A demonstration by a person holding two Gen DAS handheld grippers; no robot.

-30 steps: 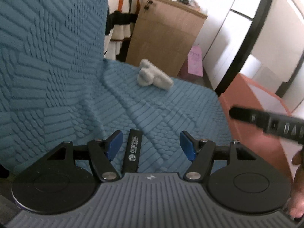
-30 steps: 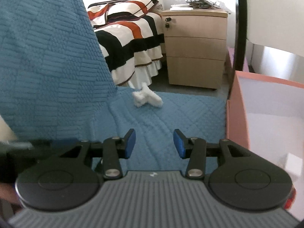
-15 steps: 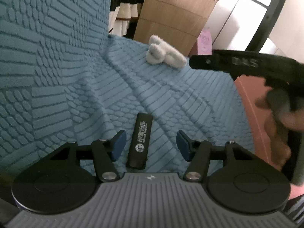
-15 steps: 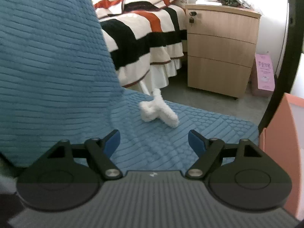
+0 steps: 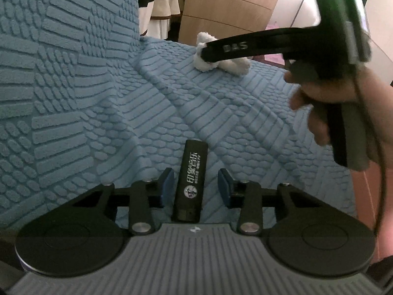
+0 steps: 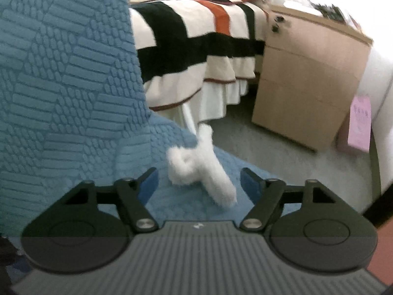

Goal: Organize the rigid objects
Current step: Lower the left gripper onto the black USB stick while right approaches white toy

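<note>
A blue textured cover (image 5: 103,103) lies under both grippers. The right gripper (image 6: 199,182), just opened wide, straddles a white fluffy clip (image 6: 203,169) without touching it. The left gripper (image 5: 195,184), jaws just closing, flanks a black stick (image 5: 190,182), gaps remaining on both sides.

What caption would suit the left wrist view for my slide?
Left tool, closing, straddles a black lighter on the blue textured cover; pads not yet touching.
</note>
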